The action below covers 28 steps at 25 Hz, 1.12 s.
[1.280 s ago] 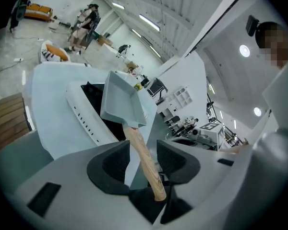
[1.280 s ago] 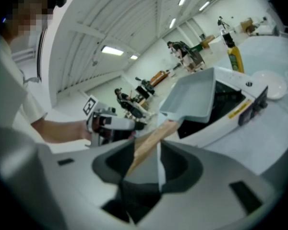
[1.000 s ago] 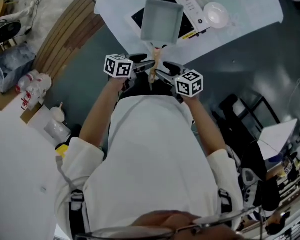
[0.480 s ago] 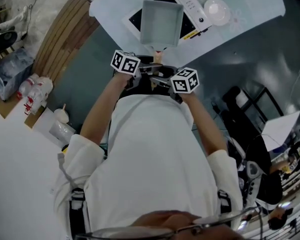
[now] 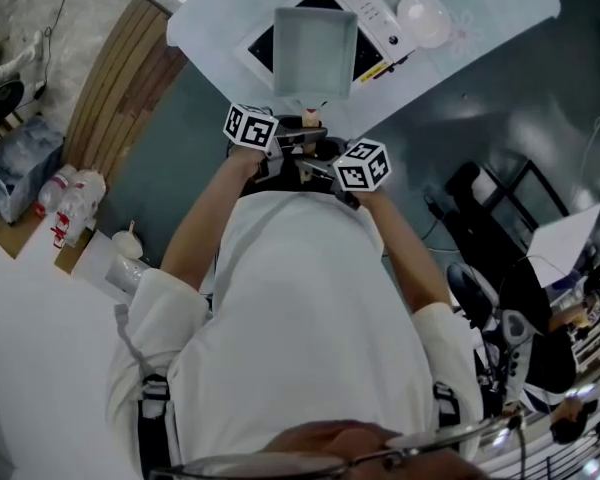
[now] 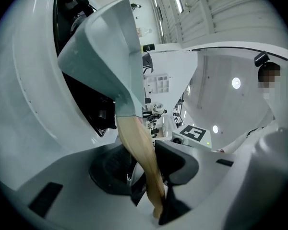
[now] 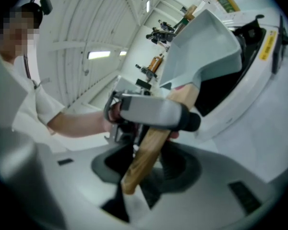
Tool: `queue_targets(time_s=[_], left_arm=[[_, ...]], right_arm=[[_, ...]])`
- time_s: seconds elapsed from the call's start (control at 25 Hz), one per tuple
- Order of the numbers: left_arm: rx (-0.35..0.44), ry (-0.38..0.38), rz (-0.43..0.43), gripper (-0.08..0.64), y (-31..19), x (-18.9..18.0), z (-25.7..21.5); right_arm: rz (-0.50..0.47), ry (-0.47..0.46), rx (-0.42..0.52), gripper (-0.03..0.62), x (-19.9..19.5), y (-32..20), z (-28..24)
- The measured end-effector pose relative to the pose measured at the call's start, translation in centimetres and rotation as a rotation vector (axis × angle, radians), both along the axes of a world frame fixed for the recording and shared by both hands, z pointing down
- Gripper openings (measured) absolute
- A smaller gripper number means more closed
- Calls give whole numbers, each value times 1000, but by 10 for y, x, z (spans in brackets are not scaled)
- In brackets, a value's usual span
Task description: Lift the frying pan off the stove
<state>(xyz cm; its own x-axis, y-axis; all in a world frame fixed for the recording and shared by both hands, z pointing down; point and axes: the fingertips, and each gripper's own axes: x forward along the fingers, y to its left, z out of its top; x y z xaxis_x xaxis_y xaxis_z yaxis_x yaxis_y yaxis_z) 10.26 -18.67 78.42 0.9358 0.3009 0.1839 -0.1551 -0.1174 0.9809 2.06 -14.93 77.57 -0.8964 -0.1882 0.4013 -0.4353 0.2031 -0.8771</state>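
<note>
A square grey frying pan (image 5: 315, 53) sits on the black-topped stove (image 5: 375, 13), its wooden handle (image 5: 310, 118) pointing toward me. Both grippers meet at that handle. My left gripper (image 5: 302, 140) comes in from the left and my right gripper (image 5: 318, 164) from the right, just behind it. In the left gripper view the handle (image 6: 139, 147) runs down between the closing jaws of the left gripper (image 6: 156, 195), and the pads touch it. The right gripper (image 7: 139, 186) is closing on the handle's end (image 7: 153, 143), below the pan (image 7: 201, 47).
A white bowl (image 5: 423, 18) stands right of the stove on the pale table (image 5: 480, 28). A wooden bench (image 5: 110, 98) lies to the left, with bottles (image 5: 75, 193) near it. A black chair frame (image 5: 500, 218) stands at the right.
Both grippers' jaws stood wide on either side of the handle; now they have drawn in around it and the two marker cubes sit closer together. The pan remains on the stove.
</note>
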Motion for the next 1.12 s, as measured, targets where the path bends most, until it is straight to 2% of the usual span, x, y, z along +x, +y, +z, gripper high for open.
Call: queue_targets(time_s=[0.4,0.52,0.72,0.88,1.12], left_arm=[[19,8,7,173,1,-6,-6],[46,10,29,173,3,-12,-12],[82,20,65,176,-3,-8,-30],[96,57,84,181,-8,-6,-52],[132,81,89,181,-3,-1,-76]], right_arm=[[44,0,30,184,-4,-4,-9],[48,23,46,185,-11,-2,-14],[74,27,62,186,-8,-10,-30],[118,10,92,187,-8,-18,-48],[114,40,149,187,-2,-13,-71]])
